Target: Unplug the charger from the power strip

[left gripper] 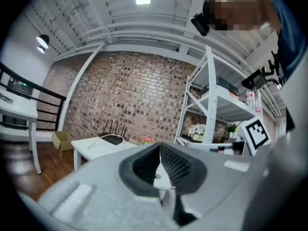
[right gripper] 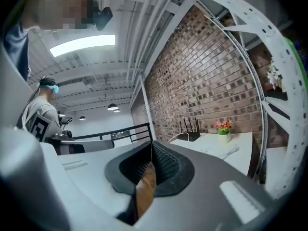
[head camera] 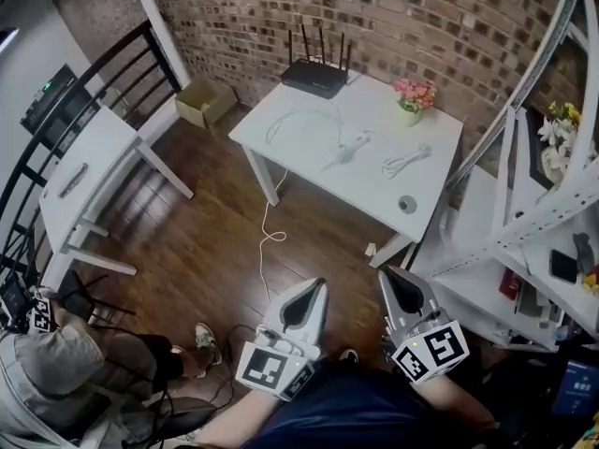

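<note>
A white power strip lies mid-way along the white table, with a white lead looping behind it; I cannot make out the charger on it. A coiled white cable lies to its right. Another white cord hangs off the table's near edge to the floor. Both grippers are held low, close to my body and well short of the table. My left gripper is shut and empty, and so is my right gripper. Both gripper views look level past shut jaws toward the table.
A black router, a flower pot and a small tape roll sit on the table. A white rack stands right, a second white desk left, a cardboard box by the brick wall. A person sits lower left.
</note>
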A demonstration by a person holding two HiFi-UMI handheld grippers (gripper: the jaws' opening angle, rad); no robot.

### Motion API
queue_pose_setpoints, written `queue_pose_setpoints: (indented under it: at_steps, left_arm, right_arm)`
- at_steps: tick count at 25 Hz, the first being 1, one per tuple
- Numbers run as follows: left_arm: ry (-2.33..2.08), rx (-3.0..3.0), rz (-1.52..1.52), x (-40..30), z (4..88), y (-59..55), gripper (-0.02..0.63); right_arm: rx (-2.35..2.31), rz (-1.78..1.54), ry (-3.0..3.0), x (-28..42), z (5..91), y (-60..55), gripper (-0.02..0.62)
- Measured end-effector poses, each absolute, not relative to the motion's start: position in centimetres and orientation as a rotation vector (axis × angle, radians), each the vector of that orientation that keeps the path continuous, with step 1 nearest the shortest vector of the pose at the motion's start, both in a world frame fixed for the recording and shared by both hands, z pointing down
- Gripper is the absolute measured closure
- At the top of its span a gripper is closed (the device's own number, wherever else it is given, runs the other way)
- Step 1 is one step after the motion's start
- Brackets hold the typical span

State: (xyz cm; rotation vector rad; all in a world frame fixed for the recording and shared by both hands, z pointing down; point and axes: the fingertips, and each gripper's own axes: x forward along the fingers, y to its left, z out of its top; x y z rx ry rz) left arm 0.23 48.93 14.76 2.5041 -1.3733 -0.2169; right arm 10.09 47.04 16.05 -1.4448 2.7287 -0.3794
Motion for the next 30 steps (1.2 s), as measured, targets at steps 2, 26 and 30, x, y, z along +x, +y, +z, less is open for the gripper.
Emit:
queue_pose_setpoints:
  at_steps: [2,26,30]
  left_arm:
    - [-1.362,2.502,-0.212,-1.4,15.3,46.6,0.598]
    - [-1.456,2.404,-0.072,-7.9,20.6,27.8,0.591]
    - [-1.483,2.393,-0.025,-5.9,20.9,23.4,0.58]
  right_arm:
    - [-1.466,-0.365,2.737,8.8,16.2,44.8,0.583]
    - [-1.655,-0.35,2.796,7.6,21.8,21.9,0.58]
    - [-1.534,-0.409,2.867,7.3,23.2,18.2,0.551]
